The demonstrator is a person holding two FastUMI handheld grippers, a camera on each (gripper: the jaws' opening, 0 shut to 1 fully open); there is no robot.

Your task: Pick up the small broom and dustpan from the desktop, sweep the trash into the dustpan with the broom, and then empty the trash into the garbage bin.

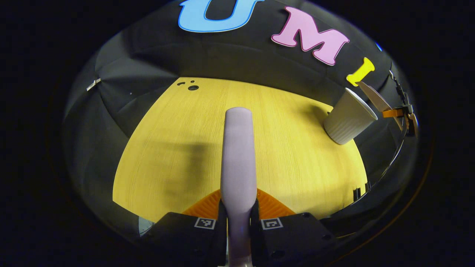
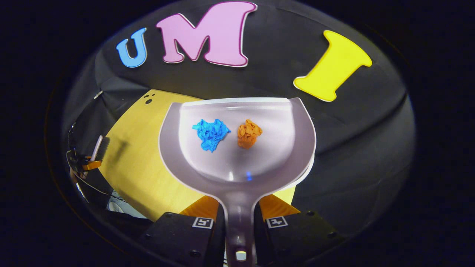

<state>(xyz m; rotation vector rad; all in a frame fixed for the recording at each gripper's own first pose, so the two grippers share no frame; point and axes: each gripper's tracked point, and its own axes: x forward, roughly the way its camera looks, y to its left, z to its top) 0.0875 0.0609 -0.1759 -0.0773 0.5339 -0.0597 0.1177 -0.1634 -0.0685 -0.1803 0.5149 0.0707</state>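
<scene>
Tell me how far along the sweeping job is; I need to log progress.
Done: blue scrap and orange scrap lie in the dustpan. In hand: right hand-held gripper clamps the dustpan's handle; left hand-held gripper clamps the broom handle. Left: emptying into the white bin.

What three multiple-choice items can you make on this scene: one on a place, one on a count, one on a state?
1. Where do the paper scraps lie?
A. on the desk
B. in the dustpan
C. in the bin

2. How many scraps are there?
A. one
B. two
C. four

3. How is the right claw?
A. open, empty
B. shut on a cup
C. shut on the dustpan handle

Key: 1 B, the blue scrap and orange scrap rest on its tray; 2 B, those two are all; 3 C, both fingers press the handle.
</scene>
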